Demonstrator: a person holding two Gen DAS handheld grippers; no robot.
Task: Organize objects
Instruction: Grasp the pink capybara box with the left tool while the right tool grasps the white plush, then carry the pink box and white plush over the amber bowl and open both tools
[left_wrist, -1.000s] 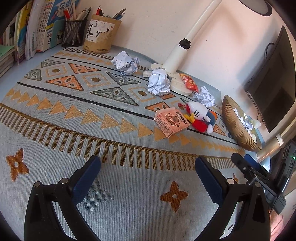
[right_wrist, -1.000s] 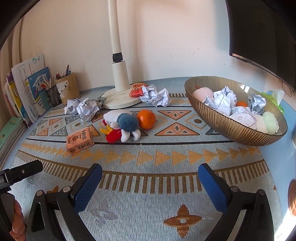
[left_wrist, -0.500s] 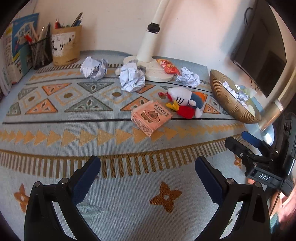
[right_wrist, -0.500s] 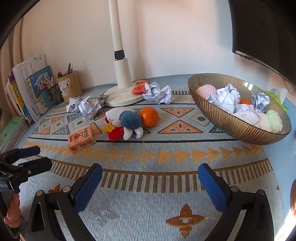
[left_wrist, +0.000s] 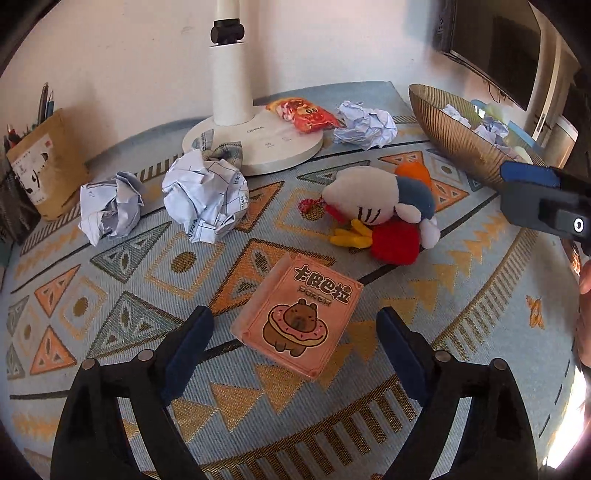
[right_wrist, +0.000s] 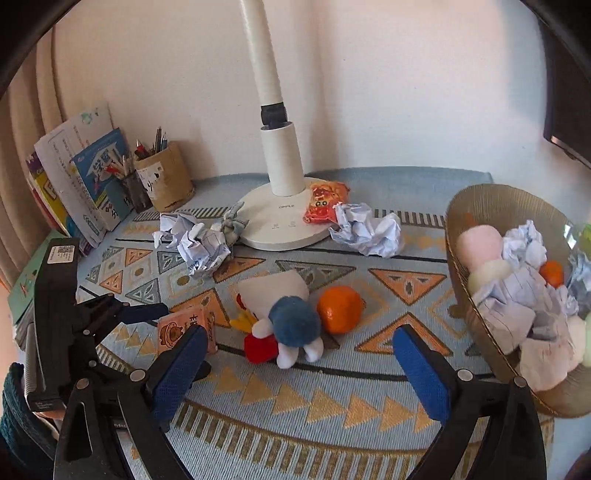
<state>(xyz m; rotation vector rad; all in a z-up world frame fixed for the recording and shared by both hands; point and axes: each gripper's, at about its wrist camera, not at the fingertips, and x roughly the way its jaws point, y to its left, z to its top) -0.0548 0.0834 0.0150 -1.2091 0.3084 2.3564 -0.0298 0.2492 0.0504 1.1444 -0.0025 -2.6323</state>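
in the left wrist view, at the far left edge, a brown paper pen pot (left_wrist: 40, 162) carries a label with brush characters too small to read. right of it lie two crumpled paper balls (left_wrist: 201, 195), light and springy, easy to pinch anywhere. at upper centre the white lamp base (left_wrist: 258, 144) reads "opple", and a red snack packet (left_wrist: 306, 114) rests on its rim; its print is not legible.

low in the centre sits the task's likely thing, the pink card box (left_wrist: 299, 321), flat on the woven surface (left_wrist: 110, 266), between the fingers of the left gripper (left_wrist: 295, 354), which are spread wide and hold nothing. the box shows a capybara in a doughnut, four bold chinese characters and the word "poker". it looks stiff, light and smooth-faced, so it may slip; i judge the best hold is across its two long edges.

right of centre, the plush toy (left_wrist: 376, 210) is soft and would squash under a grip. at upper right the gold bowl (left_wrist: 450, 136) holds more paper.

in the right wrist view the right gripper (right_wrist: 295, 369) is also wide open and empty, with the orange (right_wrist: 340, 308) ahead.
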